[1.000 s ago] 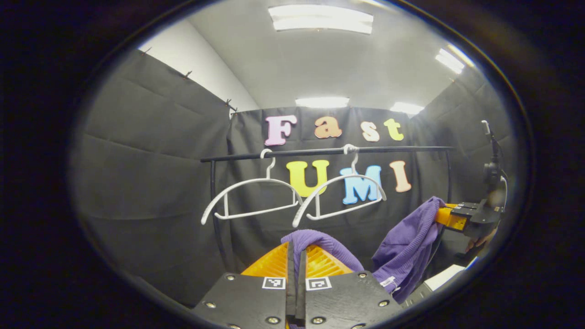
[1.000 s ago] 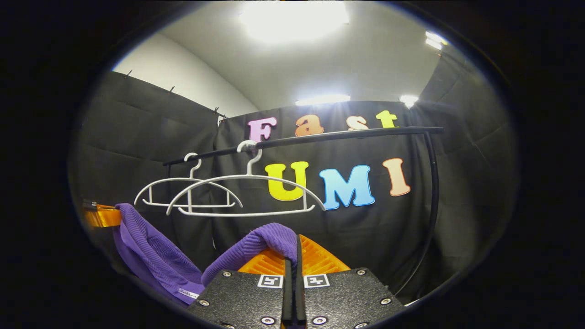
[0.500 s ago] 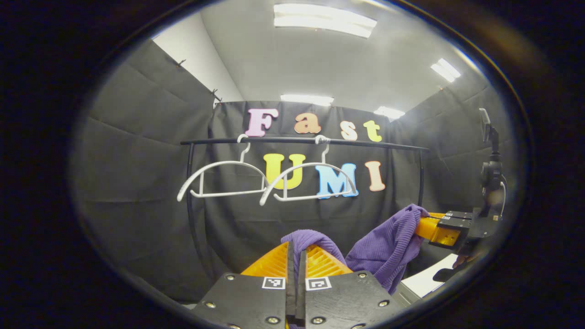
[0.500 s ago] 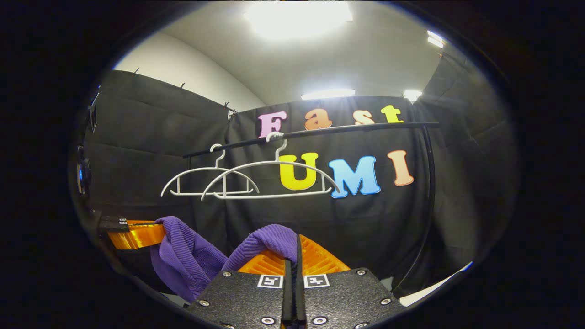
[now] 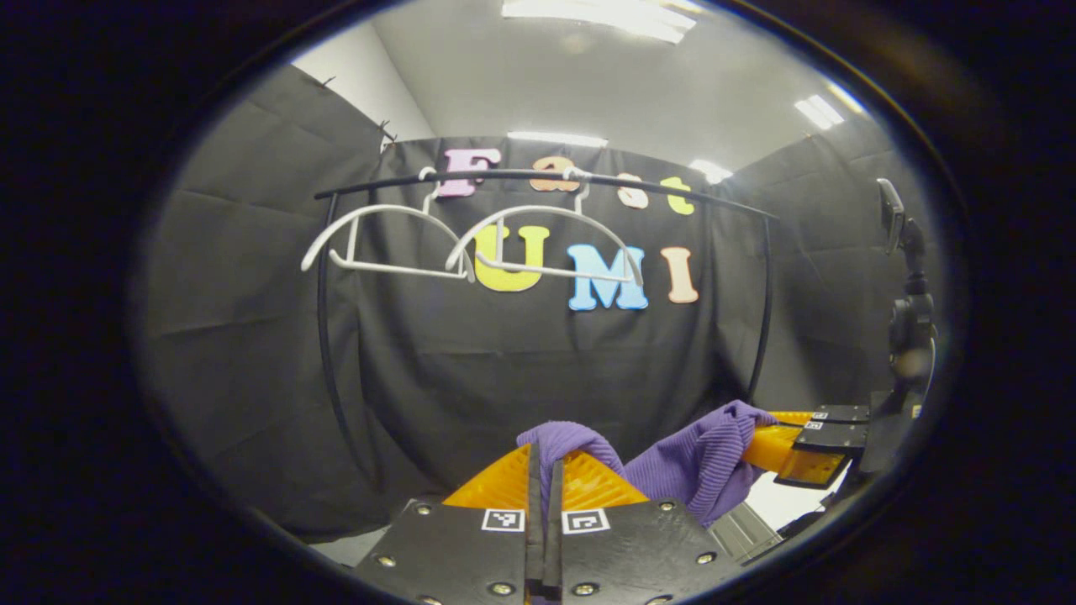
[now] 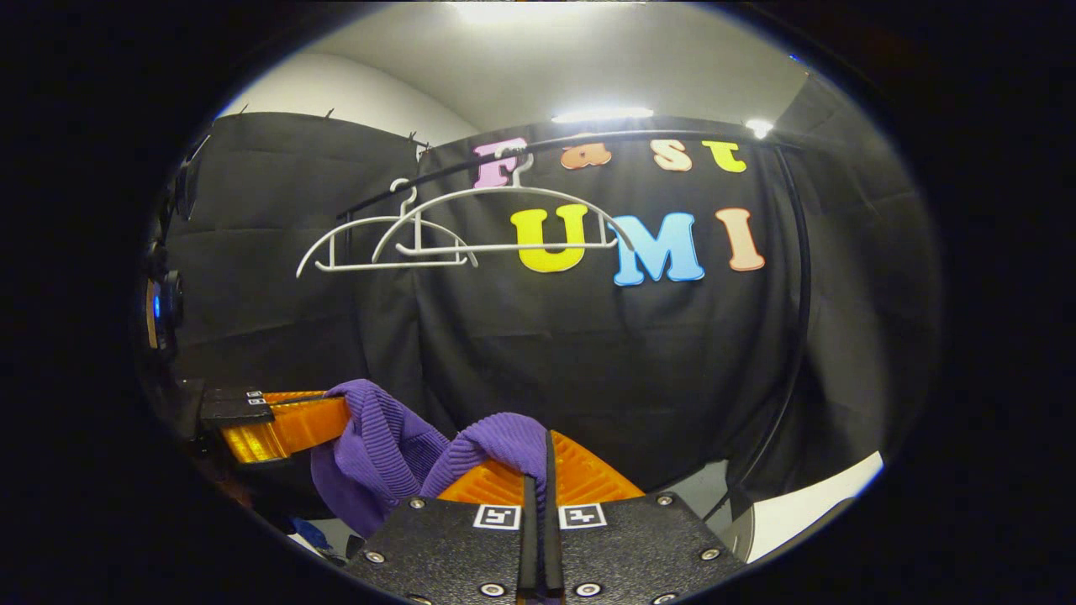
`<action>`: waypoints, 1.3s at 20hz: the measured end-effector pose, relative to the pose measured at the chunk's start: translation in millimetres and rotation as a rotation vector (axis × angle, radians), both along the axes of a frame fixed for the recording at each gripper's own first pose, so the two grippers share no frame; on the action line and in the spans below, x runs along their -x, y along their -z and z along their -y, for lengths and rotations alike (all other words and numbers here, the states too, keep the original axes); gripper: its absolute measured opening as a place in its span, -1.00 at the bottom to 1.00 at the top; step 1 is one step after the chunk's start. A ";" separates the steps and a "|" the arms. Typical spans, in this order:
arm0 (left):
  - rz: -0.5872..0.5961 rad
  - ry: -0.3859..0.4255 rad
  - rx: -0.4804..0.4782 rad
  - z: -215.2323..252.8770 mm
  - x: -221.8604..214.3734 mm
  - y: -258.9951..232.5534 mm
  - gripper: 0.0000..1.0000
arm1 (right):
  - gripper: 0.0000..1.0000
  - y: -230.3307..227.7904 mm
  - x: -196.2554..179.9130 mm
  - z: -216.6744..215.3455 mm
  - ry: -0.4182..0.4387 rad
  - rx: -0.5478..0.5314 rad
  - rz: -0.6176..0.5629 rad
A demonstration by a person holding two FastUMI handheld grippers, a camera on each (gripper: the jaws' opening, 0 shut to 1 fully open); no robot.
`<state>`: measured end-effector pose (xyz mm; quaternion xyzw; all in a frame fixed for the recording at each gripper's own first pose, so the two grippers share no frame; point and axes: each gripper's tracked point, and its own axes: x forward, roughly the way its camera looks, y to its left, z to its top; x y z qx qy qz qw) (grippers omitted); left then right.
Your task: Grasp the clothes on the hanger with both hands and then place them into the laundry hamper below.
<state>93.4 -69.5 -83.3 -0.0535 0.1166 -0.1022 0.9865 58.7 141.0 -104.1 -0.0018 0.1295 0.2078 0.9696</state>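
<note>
Left tongs (image 5: 545,458) are pinched tight on a fold of the purple garment (image 5: 698,458), and in the right gripper view the right tongs (image 6: 545,449) are clamped on another fold of that same ribbed cloth (image 6: 378,437). The garment hangs slung between the two, well below the black rail (image 5: 538,176), where two white hangers (image 5: 471,244) dangle bare side by side. Off to the right in the left gripper view, the other tongs grip the cloth's far end.

Black cloth walls (image 5: 521,361) ahead of the jaws; black rail (image 5: 538,176) above; white ceiling (image 5: 588,76) with lit panels (image 5: 601,8) overhead.
</note>
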 end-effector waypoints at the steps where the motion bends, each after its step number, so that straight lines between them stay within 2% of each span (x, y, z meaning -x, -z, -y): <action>1: -0.022 -0.002 -0.001 -0.5 -1.2 12.1 -0.99 | -0.95 12.5 -0.1 0.9 0.000 0.016 -0.017; 2: -0.045 -0.004 -0.002 -1.3 -3.1 24.6 -0.89 | -0.95 24.9 -0.8 0.5 -0.001 0.031 -0.035; 3: -0.069 -0.007 -0.005 -3.1 -3.3 38.1 -0.98 | -0.95 36.5 -0.5 0.0 -0.004 0.042 -0.057; 13: -0.298 -0.021 -0.040 -17.1 17.2 153.4 -0.99 | -0.95 130.4 10.1 -7.4 -0.037 0.169 -0.239; 18: -0.425 -0.015 -0.086 -15.7 32.6 206.7 -0.98 | -0.84 173.4 26.7 1.2 -0.039 0.245 -0.332; 23: -0.522 -0.027 -0.138 -18.2 58.9 237.5 -0.97 | -0.77 206.5 43.8 19.9 -0.025 0.352 -0.405; 26: -0.566 -0.031 -0.157 -22.9 70.3 253.4 -0.95 | -0.62 221.7 55.0 31.9 -0.026 0.387 -0.436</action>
